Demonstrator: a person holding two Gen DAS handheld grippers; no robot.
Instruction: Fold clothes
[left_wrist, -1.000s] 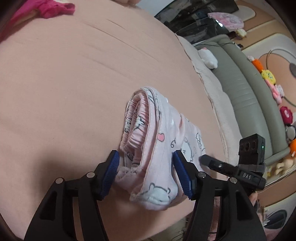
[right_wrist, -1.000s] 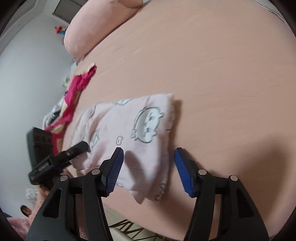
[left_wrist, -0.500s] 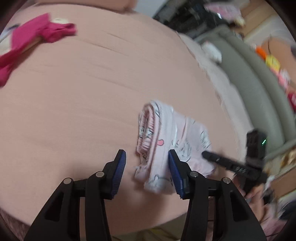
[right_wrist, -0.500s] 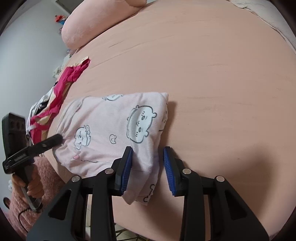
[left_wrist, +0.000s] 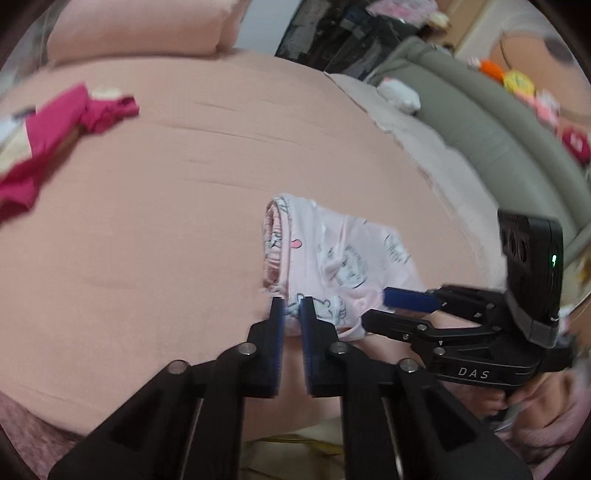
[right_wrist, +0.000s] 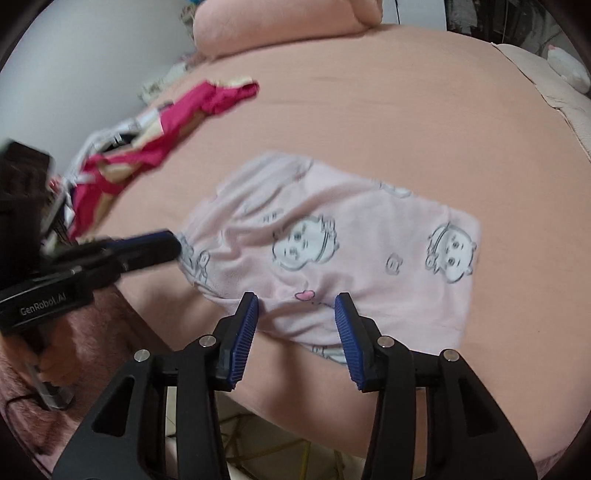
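Note:
A folded pale pink garment with cartoon prints (left_wrist: 332, 258) (right_wrist: 332, 251) lies near the front edge of the pink bed. My left gripper (left_wrist: 291, 314) is shut on the garment's near corner. It also shows at the left in the right wrist view (right_wrist: 173, 242), at the garment's left end. My right gripper (right_wrist: 295, 314) is open, its fingers astride the garment's near edge. In the left wrist view it reaches in from the right (left_wrist: 410, 301) at the garment's near right edge.
A magenta garment (left_wrist: 55, 136) (right_wrist: 166, 129) lies in a pile at the bed's far left. A pink pillow (right_wrist: 280, 26) is at the head. A grey sofa (left_wrist: 498, 140) with plush toys stands to the right. The bed edge runs just below the grippers.
My left gripper closed from wide open onto the garment's corner. My right gripper narrowed, then opened again and shifted left along the garment's near edge.

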